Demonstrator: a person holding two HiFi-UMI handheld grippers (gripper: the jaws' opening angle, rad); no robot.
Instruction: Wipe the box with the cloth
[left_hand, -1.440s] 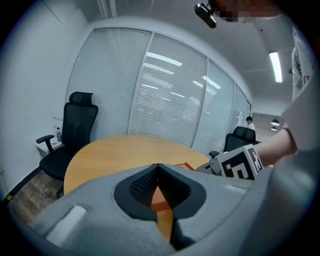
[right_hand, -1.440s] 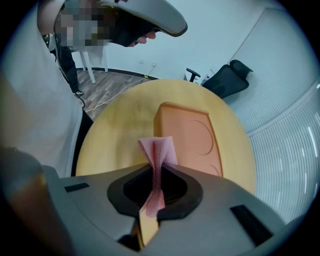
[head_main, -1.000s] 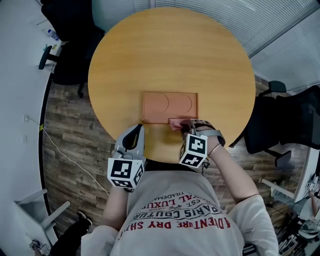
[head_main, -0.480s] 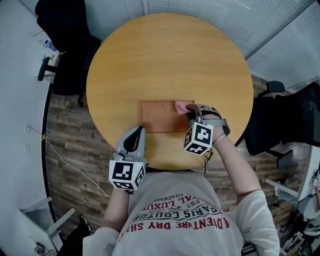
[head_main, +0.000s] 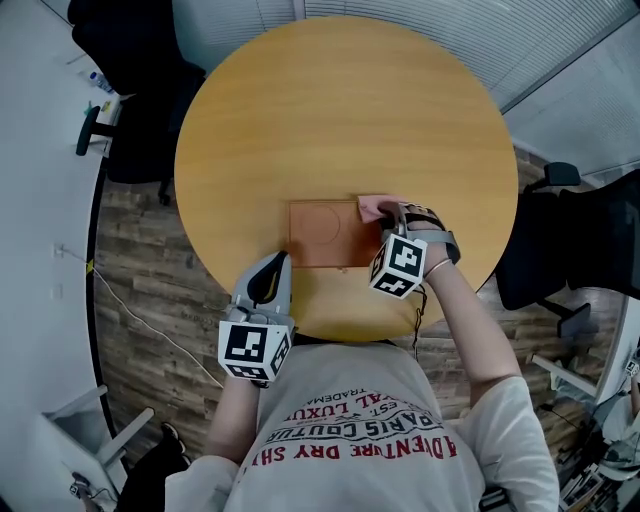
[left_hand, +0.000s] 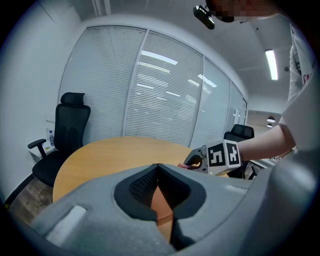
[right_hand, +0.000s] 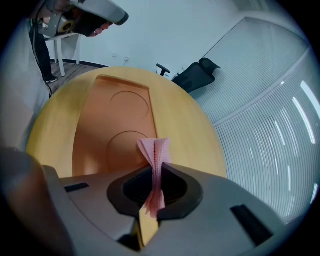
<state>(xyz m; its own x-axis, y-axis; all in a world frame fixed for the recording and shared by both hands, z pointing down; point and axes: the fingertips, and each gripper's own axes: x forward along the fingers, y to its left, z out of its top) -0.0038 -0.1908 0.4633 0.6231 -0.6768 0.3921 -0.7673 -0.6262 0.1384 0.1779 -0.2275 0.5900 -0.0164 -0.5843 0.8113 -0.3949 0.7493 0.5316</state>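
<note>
Cloth meets box: the right gripper (right_hand: 156, 189) clamps a folded pink cloth (right_hand: 156, 152) between its jaws, the cloth's free end jutting past the jaw tips at the far right corner of a flat orange box (head_main: 322, 235). The box lies just ahead and to the left of that gripper on a round wooden table (head_main: 340, 100). The left gripper (head_main: 268, 272), jaws together on nothing, hangs over the table's near edge, the box just beyond its tips and the right gripper ahead to its right.
</note>
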